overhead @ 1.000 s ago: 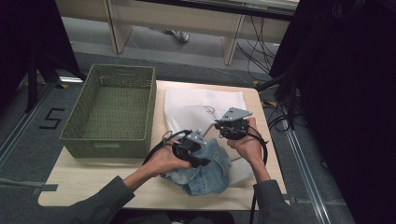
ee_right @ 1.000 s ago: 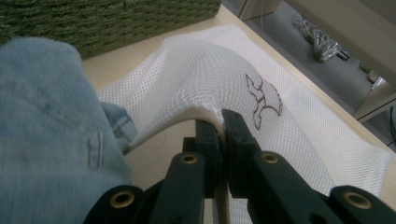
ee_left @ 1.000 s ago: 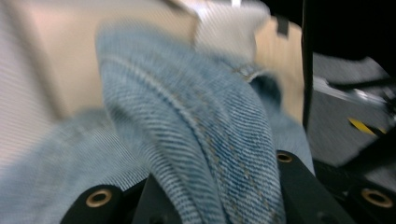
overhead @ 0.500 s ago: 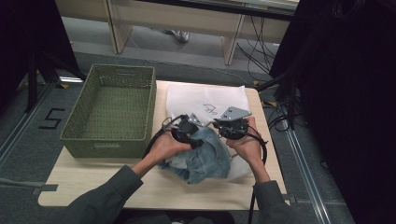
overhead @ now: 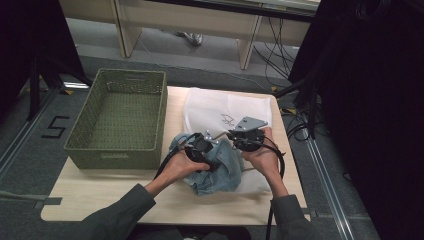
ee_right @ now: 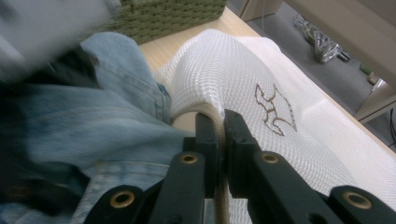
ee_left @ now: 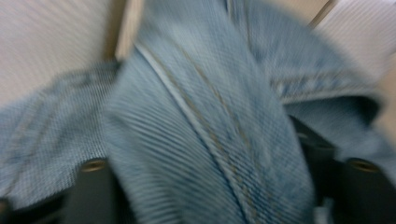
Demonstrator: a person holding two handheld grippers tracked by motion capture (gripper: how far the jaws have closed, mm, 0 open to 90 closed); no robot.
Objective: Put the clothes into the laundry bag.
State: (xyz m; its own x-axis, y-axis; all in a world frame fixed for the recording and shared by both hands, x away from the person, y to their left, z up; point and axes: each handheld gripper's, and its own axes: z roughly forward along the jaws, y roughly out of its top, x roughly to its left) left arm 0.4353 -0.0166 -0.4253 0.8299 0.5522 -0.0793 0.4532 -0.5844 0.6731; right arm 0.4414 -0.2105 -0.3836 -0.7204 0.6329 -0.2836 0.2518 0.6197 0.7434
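A light blue denim garment (overhead: 220,170) lies bunched at the near edge of a white mesh bag (overhead: 225,107) on the wooden table (overhead: 115,195). My left gripper (overhead: 206,146) is shut on a thick fold of the denim (ee_left: 201,116), which drapes over its black fingers (ee_left: 93,186). My right gripper (overhead: 235,135) sits just right of it. In the right gripper view the right gripper (ee_right: 222,119) is shut on the bag's hemmed edge and holds the mesh bag (ee_right: 261,70) up in an arch, with the denim (ee_right: 93,116) right beside it.
A green woven basket (overhead: 115,152) stands empty on the table's left side, close to the denim; its wall (ee_right: 168,14) also shows in the right gripper view. Cables and dark stands crowd the floor to the right. A desk stands beyond the table.
My left gripper has carried the denim away from the person and slightly left, up against the bag's lifted edge. The right gripper has stayed nearly still on the bag.
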